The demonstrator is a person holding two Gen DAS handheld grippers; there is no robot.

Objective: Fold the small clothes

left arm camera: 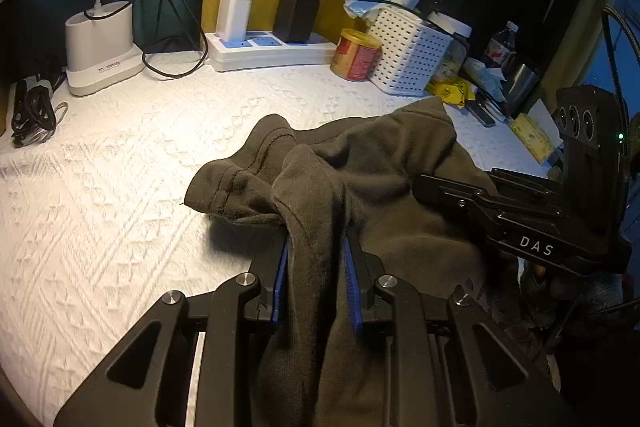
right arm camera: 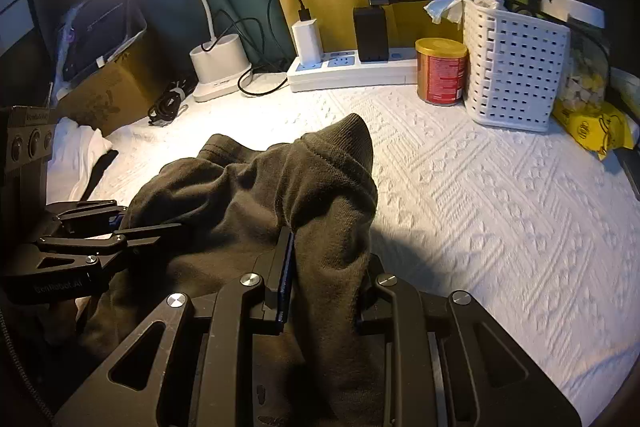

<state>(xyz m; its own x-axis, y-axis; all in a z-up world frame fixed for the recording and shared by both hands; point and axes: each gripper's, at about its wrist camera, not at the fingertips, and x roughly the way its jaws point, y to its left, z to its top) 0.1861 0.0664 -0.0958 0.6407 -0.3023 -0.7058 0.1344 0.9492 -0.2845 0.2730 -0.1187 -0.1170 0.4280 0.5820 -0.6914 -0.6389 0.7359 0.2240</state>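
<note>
My left gripper [left arm camera: 316, 267] pinches a bunched fold of the soft dark olive knit garment [left arm camera: 380, 163]; my right gripper [right arm camera: 324, 263] clamps its other edge. It hangs limp over the white textured cloth [right arm camera: 480, 207], light and floppy, best held near hemmed corners.

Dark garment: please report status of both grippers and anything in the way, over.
Left gripper and right gripper both shut on dark garment. Garment bunched, unfolded. White cloth lies beside it.
</note>
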